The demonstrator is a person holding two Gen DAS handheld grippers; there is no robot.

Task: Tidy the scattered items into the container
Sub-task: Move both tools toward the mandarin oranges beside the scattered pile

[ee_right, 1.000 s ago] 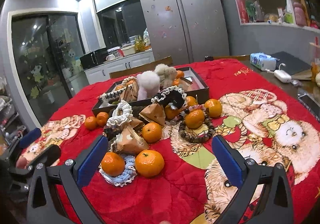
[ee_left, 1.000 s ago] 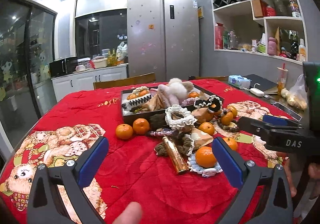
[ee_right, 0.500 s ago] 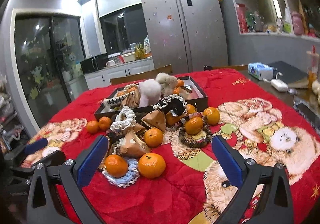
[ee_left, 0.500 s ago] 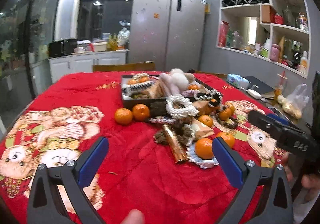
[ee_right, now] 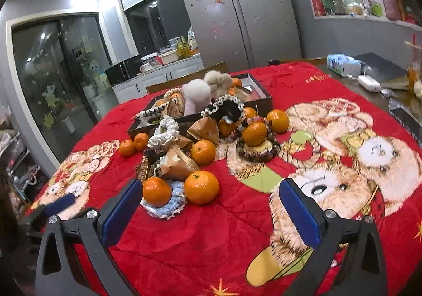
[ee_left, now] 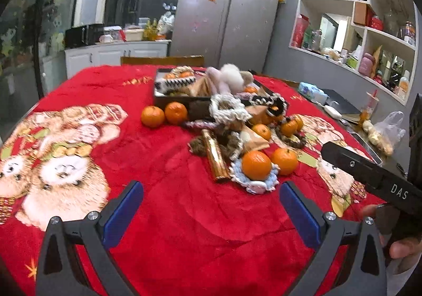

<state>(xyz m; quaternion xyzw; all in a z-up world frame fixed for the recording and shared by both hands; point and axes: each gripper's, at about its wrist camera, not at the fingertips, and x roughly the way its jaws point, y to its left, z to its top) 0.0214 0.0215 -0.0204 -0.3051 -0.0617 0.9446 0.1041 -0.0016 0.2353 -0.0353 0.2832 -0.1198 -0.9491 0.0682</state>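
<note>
Both tools are released and hold nothing. The left tool (ee_left: 211, 213) hangs over bare red cloth on the table (ee_left: 184, 230), near a tangerine (ee_left: 256, 165) resting on a blue crocheted coaster (ee_left: 259, 184). The right tool (ee_right: 211, 213) hangs just near of two tangerines. Farther off, scattered tangerines, scrunchies and paper packets spread before the dark tray (ee_right: 259, 100), already partly filled.
</note>
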